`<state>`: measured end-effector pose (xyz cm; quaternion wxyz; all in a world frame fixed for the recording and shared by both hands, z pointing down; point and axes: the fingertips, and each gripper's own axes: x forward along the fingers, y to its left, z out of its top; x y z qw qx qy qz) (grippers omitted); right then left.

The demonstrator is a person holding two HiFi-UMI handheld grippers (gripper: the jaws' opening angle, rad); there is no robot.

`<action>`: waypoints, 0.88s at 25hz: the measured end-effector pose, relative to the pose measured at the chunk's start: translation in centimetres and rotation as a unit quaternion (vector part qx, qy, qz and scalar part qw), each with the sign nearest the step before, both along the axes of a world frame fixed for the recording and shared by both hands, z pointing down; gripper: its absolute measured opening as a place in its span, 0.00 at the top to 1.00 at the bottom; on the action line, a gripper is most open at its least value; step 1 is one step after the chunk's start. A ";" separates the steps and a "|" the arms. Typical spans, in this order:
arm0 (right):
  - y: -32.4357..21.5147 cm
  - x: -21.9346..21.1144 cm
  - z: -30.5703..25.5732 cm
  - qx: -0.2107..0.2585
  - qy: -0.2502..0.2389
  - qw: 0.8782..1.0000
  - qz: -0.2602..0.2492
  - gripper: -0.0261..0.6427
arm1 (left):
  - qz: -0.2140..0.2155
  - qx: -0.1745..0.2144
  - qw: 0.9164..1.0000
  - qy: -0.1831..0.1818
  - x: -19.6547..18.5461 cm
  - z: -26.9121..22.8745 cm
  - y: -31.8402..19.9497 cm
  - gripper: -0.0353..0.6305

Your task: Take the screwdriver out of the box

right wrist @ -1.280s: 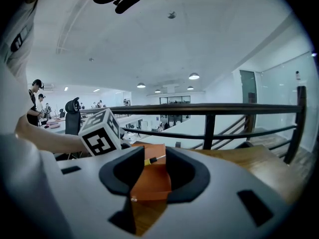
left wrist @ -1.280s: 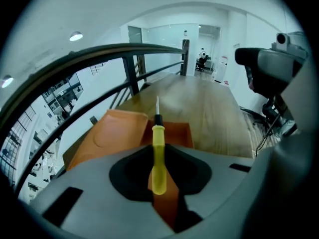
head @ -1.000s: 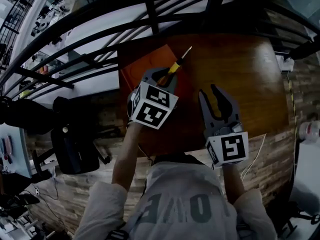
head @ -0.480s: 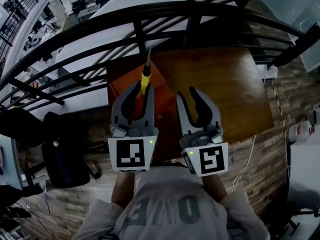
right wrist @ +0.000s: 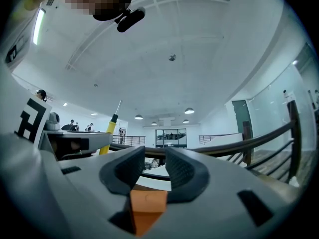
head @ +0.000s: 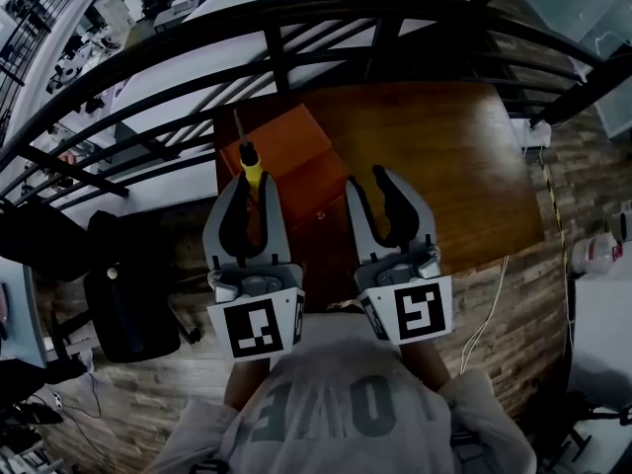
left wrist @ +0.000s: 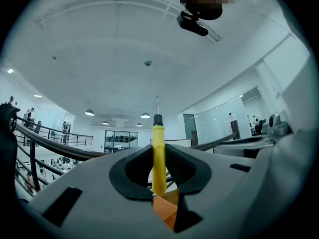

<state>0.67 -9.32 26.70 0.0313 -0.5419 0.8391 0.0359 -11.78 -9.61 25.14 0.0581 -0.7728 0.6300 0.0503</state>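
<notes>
The screwdriver (head: 251,166) has a yellow handle and a thin metal shaft that points away from me. My left gripper (head: 253,179) is shut on its handle and holds it up in the air, left of the orange box (head: 288,156). In the left gripper view the handle (left wrist: 158,156) stands upright between the closed jaws, with a corner of the box (left wrist: 166,209) below. My right gripper (head: 367,178) hovers beside it over the box, open with nothing between its jaws. The right gripper view shows the screwdriver (right wrist: 107,134) at the left and the box (right wrist: 148,203) under the jaws.
The box lies on a dark wooden table (head: 444,146) that stands against a black railing (head: 296,28). A black chair (head: 128,304) stands at the left on the plank floor. A white cable (head: 492,314) runs along the floor at the right.
The left gripper has risen and swung to the left with the screwdriver, whose shaft now points straight away from me. The right gripper rose a little and came closer beside it.
</notes>
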 end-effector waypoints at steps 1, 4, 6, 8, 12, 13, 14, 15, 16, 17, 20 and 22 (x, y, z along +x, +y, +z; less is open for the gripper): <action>0.0 -0.2 0.0 -0.001 0.001 1.000 -0.001 0.78 | -0.002 0.002 1.000 0.001 -0.2 -0.1 0.0 0.82; -0.1 -0.8 0.2 -0.005 0.002 1.000 -0.006 0.78 | -0.002 0.009 1.000 0.002 -0.7 -0.4 0.1 0.82; -0.1 -1.1 0.1 -0.007 0.000 1.000 -0.013 0.78 | 0.000 0.010 1.000 0.007 -0.8 -0.5 0.2 0.82; -0.2 -1.3 0.1 -0.008 0.001 1.000 -0.016 0.78 | -0.001 0.013 1.000 0.007 -0.8 -0.6 0.2 0.82; -0.4 -0.9 0.4 -0.016 0.008 1.000 -0.013 0.78 | -0.003 0.016 1.000 0.005 -0.4 -0.6 0.2 0.82; -0.5 -0.8 0.4 -0.018 0.009 1.000 -0.012 0.78 | -0.003 0.016 1.000 0.006 -0.4 -0.7 0.2 0.82; -0.6 -0.8 0.5 -0.019 0.011 1.000 -0.011 0.78 | -0.004 0.015 1.000 0.009 -0.4 -0.7 0.2 0.82; -0.7 -0.7 0.6 -0.019 0.014 1.000 -0.010 0.78 | -0.005 0.016 1.000 0.009 -0.4 -0.7 0.2 0.82; -0.7 -0.7 0.7 -0.020 0.016 1.000 -0.009 0.78 | -0.007 0.018 1.000 0.008 -0.5 -0.7 0.2 0.82; -0.8 -0.7 0.7 -0.020 0.017 1.000 -0.009 0.78 | -0.008 0.019 1.000 0.008 -0.6 -0.7 0.1 0.82; -0.8 -0.8 0.7 -0.019 0.017 1.000 -0.012 0.78 | -0.011 0.019 1.000 0.005 -0.7 -0.7 0.1 0.82; -0.9 -0.9 0.5 -0.017 0.016 1.000 -0.013 0.78 | -0.014 0.023 1.000 0.004 -0.8 -0.9 0.1 0.82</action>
